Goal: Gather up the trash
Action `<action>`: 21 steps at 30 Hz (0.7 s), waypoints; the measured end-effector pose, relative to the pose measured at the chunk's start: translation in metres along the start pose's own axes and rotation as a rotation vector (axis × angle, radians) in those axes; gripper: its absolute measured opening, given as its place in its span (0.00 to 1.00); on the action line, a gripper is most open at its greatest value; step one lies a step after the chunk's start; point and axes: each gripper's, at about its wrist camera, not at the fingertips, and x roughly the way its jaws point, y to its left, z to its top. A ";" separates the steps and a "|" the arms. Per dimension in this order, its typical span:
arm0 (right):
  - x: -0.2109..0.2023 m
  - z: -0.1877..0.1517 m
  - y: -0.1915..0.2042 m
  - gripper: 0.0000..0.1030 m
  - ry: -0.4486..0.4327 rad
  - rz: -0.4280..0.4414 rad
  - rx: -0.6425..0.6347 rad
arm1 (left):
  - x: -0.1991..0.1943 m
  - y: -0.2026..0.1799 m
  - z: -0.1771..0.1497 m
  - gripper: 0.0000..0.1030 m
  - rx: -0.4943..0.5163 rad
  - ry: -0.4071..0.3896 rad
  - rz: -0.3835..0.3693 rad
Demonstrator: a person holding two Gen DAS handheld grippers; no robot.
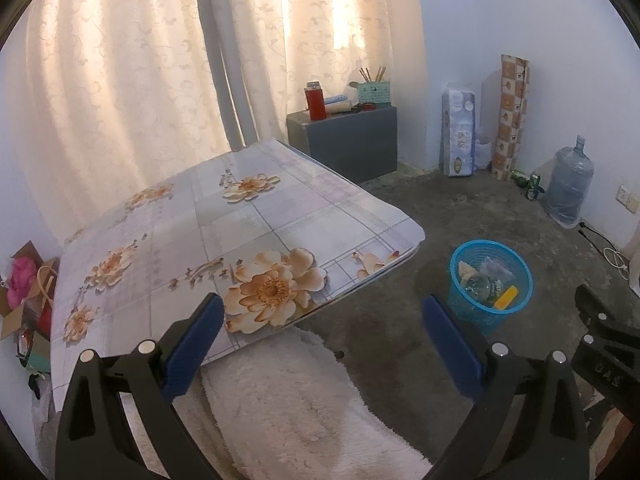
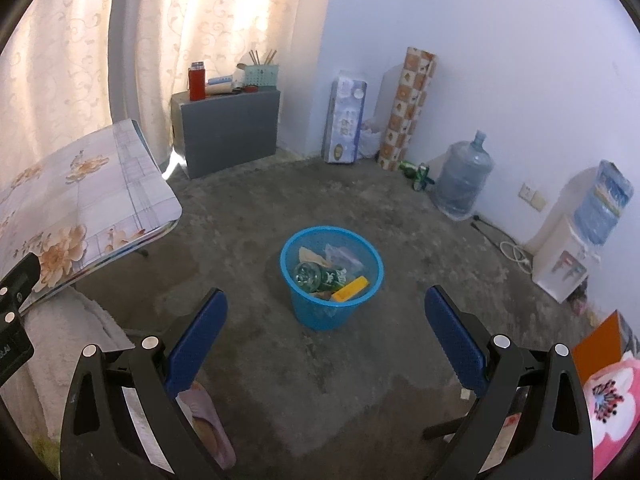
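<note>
A blue mesh trash basket point(image 2: 297, 309) stands on the concrete floor, seen in both views point(image 1: 460, 304). It holds a green glass bottle point(image 2: 316, 275), a yellow packet point(image 2: 351, 289), clear plastic and paper. My right gripper point(image 2: 326, 320) is open and empty, held above the floor just in front of the basket. My left gripper point(image 1: 322, 332) is open and empty, over the near corner of the floral table point(image 1: 208, 240) and a white rug point(image 1: 288, 408). The basket lies to its right.
A grey cabinet point(image 2: 228, 132) with a red flask stands by the curtains. A tissue pack, patterned roll, green bottles point(image 2: 416, 174), water jug point(image 2: 462, 182) and dispenser point(image 2: 568, 256) line the wall. A slipper point(image 2: 208, 428) lies near my right gripper.
</note>
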 end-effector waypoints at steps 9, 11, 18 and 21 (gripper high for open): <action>0.001 -0.002 0.002 0.92 0.003 0.001 0.000 | 0.003 0.001 0.000 0.95 -0.014 0.027 -0.020; 0.001 -0.003 0.002 0.92 0.001 0.001 -0.001 | 0.003 0.002 0.001 0.95 -0.020 0.026 -0.020; 0.001 -0.005 0.005 0.92 0.004 0.007 -0.005 | 0.002 0.004 0.000 0.95 -0.032 0.030 -0.024; 0.001 -0.004 0.005 0.92 0.004 0.008 -0.008 | 0.002 0.005 0.000 0.95 -0.039 0.033 -0.024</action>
